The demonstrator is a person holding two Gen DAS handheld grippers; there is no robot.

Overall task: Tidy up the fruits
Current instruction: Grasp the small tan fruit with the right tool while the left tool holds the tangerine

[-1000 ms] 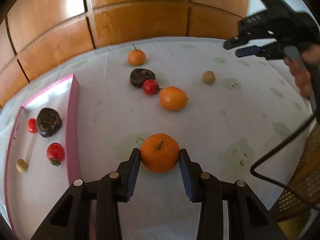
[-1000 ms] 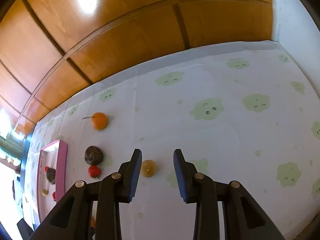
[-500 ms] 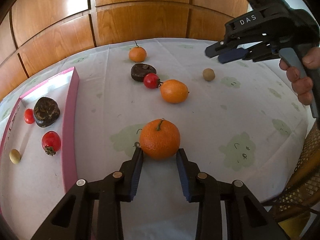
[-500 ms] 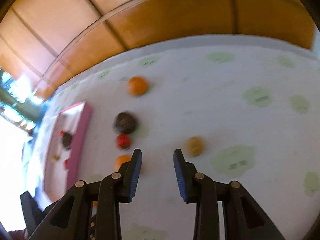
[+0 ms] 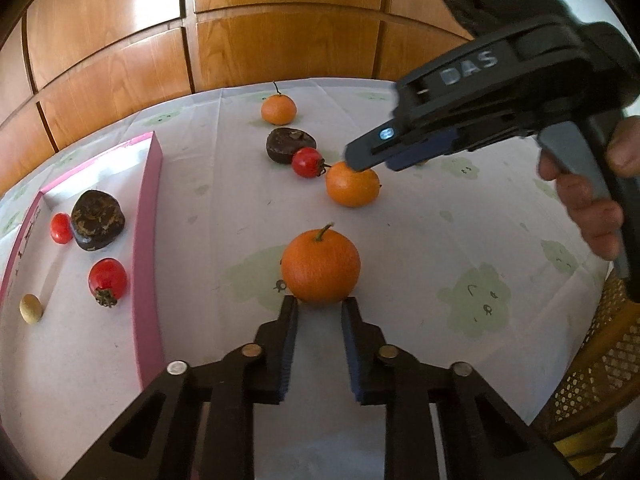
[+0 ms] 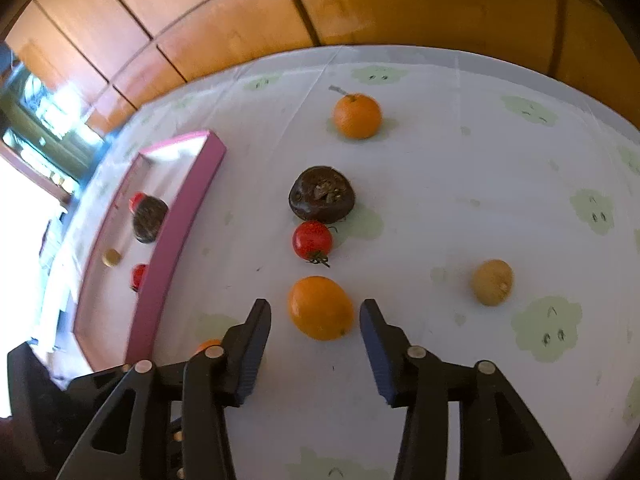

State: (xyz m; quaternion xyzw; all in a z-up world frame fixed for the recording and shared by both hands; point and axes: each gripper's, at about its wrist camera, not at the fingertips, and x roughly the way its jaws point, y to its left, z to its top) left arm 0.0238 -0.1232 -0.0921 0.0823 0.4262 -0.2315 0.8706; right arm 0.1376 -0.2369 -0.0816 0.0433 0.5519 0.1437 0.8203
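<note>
In the left wrist view my left gripper (image 5: 319,306) is partly closed and empty, its tips just behind a stemmed orange (image 5: 320,266) that sits free on the cloth. My right gripper (image 6: 315,312) is open, its fingers on either side of a smooth orange (image 6: 321,307) without touching it; it also shows in the left wrist view (image 5: 370,160) above that orange (image 5: 352,185). A pink tray (image 5: 147,216) on the left holds two red tomatoes, a dark fruit (image 5: 97,219) and a small tan fruit.
On the cloth lie a red tomato (image 6: 312,240), a dark fruit (image 6: 322,194), a far orange (image 6: 357,115) and a tan fruit (image 6: 492,282). Wood panels stand behind the table. A wicker chair (image 5: 600,364) is at the right edge.
My left gripper let go of the stemmed orange, narrowed and drew back behind it. My right gripper swung left and down, opened wider, and came around the smooth orange.
</note>
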